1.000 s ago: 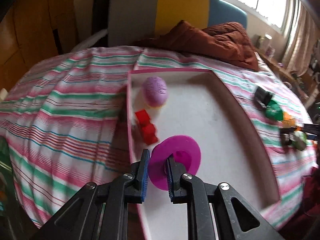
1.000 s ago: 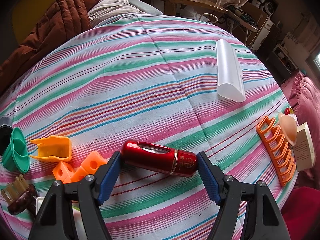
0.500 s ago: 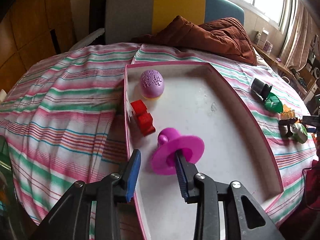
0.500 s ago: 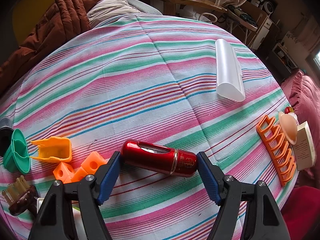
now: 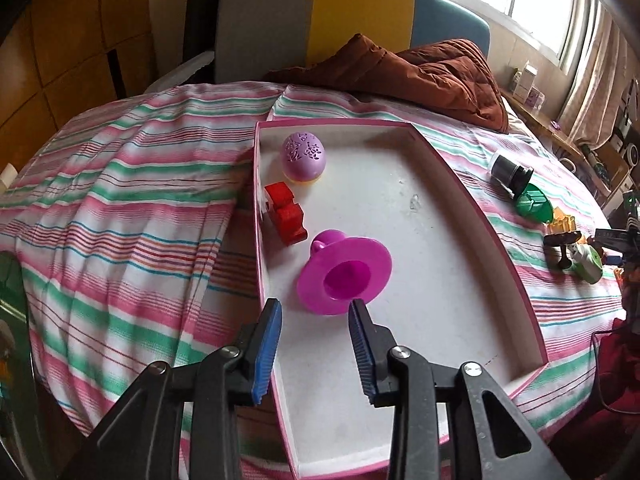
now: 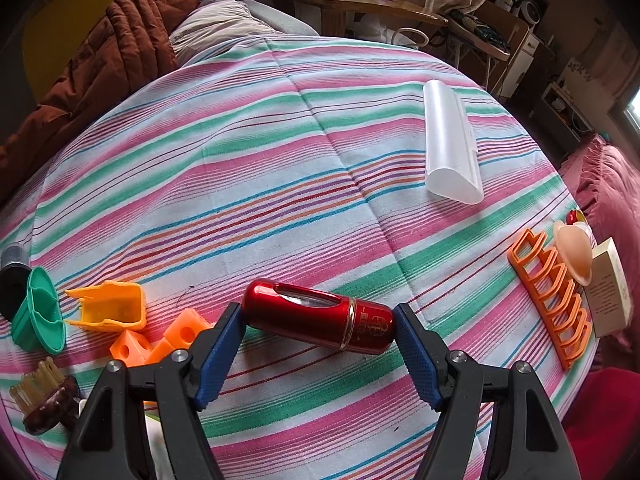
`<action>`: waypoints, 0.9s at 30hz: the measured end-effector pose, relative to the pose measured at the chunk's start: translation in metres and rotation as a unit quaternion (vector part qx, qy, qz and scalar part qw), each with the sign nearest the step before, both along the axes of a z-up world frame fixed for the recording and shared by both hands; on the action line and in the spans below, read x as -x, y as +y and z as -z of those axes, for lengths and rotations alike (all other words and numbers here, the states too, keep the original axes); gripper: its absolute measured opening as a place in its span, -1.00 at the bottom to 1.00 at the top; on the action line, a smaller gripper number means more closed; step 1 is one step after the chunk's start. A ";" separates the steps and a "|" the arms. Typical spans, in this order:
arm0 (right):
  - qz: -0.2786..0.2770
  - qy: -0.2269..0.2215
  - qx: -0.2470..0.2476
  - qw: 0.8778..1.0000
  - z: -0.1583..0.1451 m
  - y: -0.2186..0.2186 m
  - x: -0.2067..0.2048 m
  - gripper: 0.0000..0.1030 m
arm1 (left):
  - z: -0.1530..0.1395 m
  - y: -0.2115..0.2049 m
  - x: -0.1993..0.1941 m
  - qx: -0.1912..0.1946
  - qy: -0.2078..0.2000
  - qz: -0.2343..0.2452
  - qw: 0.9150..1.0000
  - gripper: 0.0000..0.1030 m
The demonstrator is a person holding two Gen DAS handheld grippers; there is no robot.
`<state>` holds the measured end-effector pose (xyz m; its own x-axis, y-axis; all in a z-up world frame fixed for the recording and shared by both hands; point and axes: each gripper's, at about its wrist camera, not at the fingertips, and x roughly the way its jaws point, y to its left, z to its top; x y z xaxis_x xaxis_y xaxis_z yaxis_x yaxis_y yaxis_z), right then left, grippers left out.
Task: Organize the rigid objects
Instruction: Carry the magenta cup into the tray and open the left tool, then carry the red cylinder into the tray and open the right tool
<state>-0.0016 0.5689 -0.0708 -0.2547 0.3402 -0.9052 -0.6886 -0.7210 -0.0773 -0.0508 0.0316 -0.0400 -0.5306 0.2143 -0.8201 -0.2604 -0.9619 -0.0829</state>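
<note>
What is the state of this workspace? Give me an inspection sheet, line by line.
Surface: striped bedspread, rumpled on the left.
Job's things: pink-edged tray holds a magenta funnel-shaped piece on its side, a red block and a lilac egg. Red metallic cylinder lies on the bedspread.
Clutter: orange rack, translucent case, yellow scoop, orange cubes, green cup, brush, loose on the bedspread.
Grippers: left hand-held gripper open, empty, just behind the funnel piece. Right hand-held gripper open, its jaws at the cylinder's two ends.
Cables: nothing seen.
Surroundings: brown quilt, headboard, window, wooden desk.
</note>
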 end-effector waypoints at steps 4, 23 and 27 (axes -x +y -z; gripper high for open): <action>0.003 0.004 -0.002 1.000 -0.002 0.000 -0.001 0.46 | -0.006 -0.004 -0.005 -0.007 0.003 -0.004 1.000 -0.33; -0.008 0.055 -0.022 0.998 -0.023 -0.010 -0.004 0.46 | -0.015 -0.004 -0.022 0.013 0.024 -0.006 1.000 -0.32; -0.029 0.083 -0.028 0.996 -0.034 -0.020 -0.003 0.46 | -0.016 0.000 -0.022 0.012 0.022 -0.003 1.000 -0.32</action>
